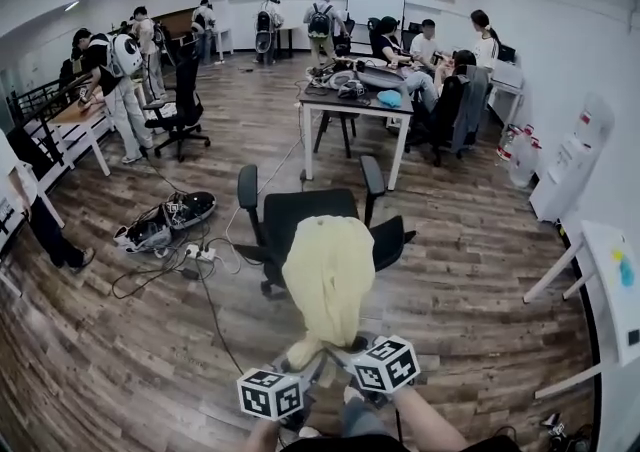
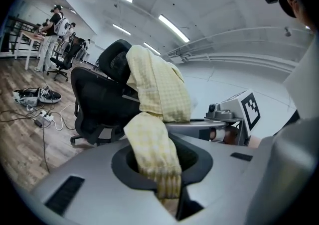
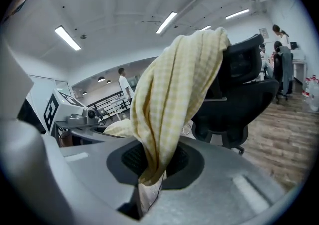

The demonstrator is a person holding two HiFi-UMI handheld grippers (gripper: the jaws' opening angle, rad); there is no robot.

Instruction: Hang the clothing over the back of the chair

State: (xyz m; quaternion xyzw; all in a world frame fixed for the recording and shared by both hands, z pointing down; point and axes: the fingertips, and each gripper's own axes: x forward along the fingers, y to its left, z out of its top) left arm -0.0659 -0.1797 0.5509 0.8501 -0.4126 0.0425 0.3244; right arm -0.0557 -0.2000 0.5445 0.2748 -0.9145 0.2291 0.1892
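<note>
Your two grippers are the nearest things, low in the head view, each with its cube of square markers, the left cube [image 1: 270,395] just beside the right cube [image 1: 385,365]. On the left gripper [image 2: 169,194] the fingers are pressed onto a bunched end of the yellow checked clothing [image 1: 328,275], so they are pinching the cloth and not spread. On the right gripper [image 3: 144,194] the fingers are also closed on the same clothing, with a thin edge of the fabric caught between them. From both grips the clothing goes up and away from you to the black office chair [image 1: 290,212], where it lies over the top edge of the backrest and covers its middle part on the side that faces you. The lower part of the cloth hangs narrow and gathered toward your grippers, which are close together below it. Both armrests of the chair show, one at each side of the backrest. The chair stands on a wooden floor [image 1: 460,300], and to its left a power strip with cables [image 1: 200,252] lies on that floor. Beyond the chair is a white tabletop [image 1: 330,100] with some things on it, and several people are standing or sitting around the room.
</note>
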